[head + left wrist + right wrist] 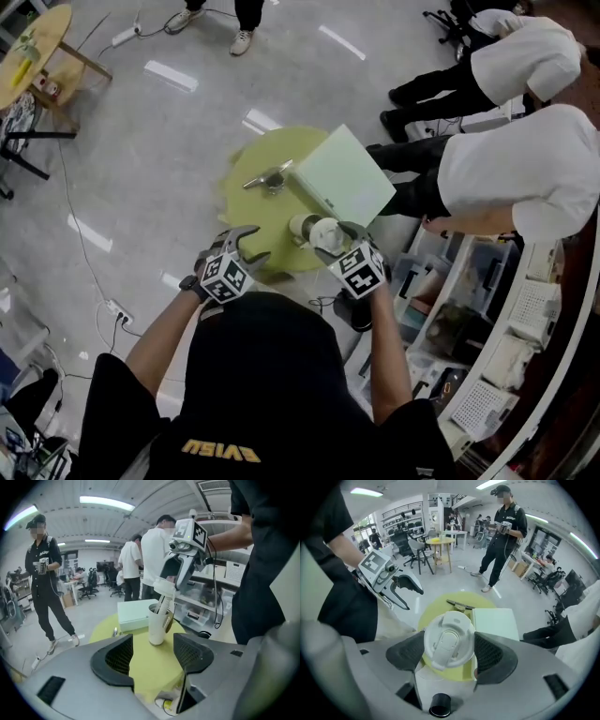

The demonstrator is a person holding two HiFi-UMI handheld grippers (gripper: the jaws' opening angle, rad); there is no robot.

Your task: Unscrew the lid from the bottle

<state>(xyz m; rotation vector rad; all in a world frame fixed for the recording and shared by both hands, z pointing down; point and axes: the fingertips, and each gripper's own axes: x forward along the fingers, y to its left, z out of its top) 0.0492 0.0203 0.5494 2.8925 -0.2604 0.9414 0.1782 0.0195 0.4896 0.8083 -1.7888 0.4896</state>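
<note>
Right hand-held gripper (pixel 451 656), half-open, clamps white lid (pixel 449 644).

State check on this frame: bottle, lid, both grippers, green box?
bottle: upright on the table, mouth open, lid off.
lid: off the bottle, held above its mouth.
right gripper: shut on the lid.
left gripper: open, nothing between its jaws, not touching the bottle.
box: closed, lying flat on the table.

Bright ceiling strip lights (pixel 105 502) glare off the glossy floor (pixel 141 141); both gripper views bend heavily with dark corners.
</note>
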